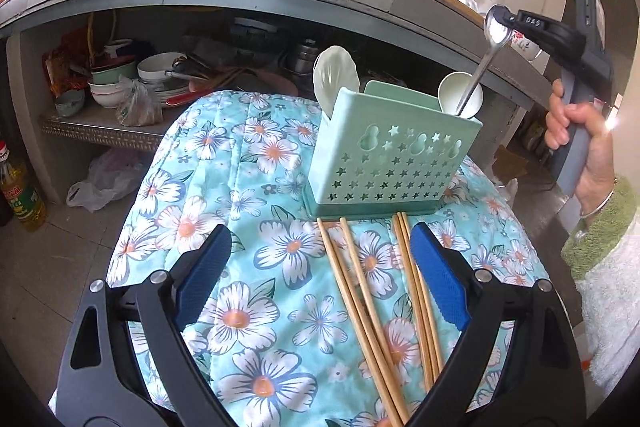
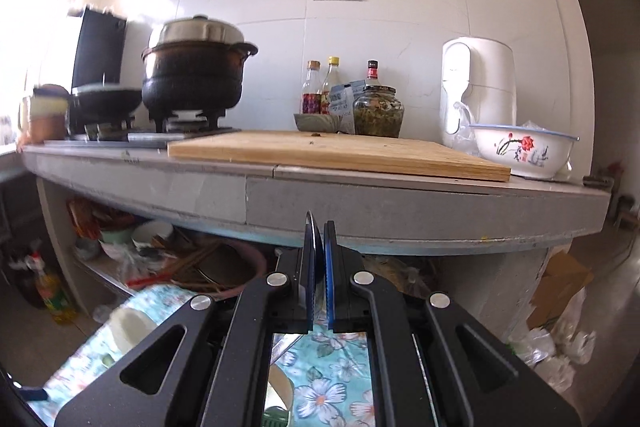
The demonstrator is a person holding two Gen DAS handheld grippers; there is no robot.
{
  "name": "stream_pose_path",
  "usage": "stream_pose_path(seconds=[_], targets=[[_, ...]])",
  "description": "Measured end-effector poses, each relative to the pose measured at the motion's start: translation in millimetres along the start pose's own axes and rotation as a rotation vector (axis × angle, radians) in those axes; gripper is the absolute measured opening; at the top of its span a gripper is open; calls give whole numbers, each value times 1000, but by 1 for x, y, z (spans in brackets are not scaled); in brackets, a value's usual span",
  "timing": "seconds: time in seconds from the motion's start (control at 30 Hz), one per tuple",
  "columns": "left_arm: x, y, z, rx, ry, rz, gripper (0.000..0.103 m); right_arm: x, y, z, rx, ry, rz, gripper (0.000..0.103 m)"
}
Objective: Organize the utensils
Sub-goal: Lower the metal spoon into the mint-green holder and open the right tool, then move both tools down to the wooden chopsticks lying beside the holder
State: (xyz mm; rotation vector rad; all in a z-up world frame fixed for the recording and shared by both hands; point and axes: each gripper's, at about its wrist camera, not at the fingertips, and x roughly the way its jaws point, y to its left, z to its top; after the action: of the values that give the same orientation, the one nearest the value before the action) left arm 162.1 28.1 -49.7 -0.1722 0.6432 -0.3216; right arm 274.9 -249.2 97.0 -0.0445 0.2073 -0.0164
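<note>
Wooden chopsticks [image 1: 372,307]: light, stiff, slippery; best pinched mid-length, being straddled by wide left tongs [image 1: 320,267]. Metal spoon [image 1: 482,63]: being held by its bowl in closed right tongs [image 1: 506,21], handle lowered into the green caddy [image 1: 384,155].

Cloth [image 1: 248,163] over the surface: light turquoise, printed with white flowers with orange centres and dark blue-green leaves. Utensil holder [image 1: 384,163]: mint green, its front wall pierced with star and gourd-shaped cut-outs. Ladles [image 1: 334,75] standing in the holder: white. Spoon [image 1: 478,67]: bright silver metal. Chopsticks [image 1: 372,303]: pale tan wood. Left gripper [image 1: 320,275]: black frame, blue textured pads. Right gripper [image 2: 319,251]: black frame, blue pads. Cutting board [image 2: 340,151]: light wood. Bowl [image 2: 524,153]: white with a blue rim and a red flower motif. Pot [image 2: 194,79]: black with a silver lid.
</note>
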Motion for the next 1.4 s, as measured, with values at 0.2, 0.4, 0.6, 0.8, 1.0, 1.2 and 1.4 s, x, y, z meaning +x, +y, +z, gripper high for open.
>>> stream_pose_path(seconds=[0.2,0.4,0.6,0.8,1.0,1.2,1.4], targets=[[4,8,-4,-43,16,-26,87,4,24,-16,-86,16,-14,4],[1,10,-6,-47,16,-34,87,0,38,-28,-102,59,25,6],[-4,10,-10,-50,35,-36,87,-14,30,-34,-24,105,83,34],[-15,4,-17,-31,44,-31,88,-47,5,-29,112,124,151,38],[-15,-6,-28,11,123,16,88,-81,-17,-47,244,247,267,49],[3,-2,-48,-24,262,24,88,-97,-12,-120,353,528,355,49],[27,18,-72,-137,389,-1,88,-95,8,-198,469,750,419,49]])
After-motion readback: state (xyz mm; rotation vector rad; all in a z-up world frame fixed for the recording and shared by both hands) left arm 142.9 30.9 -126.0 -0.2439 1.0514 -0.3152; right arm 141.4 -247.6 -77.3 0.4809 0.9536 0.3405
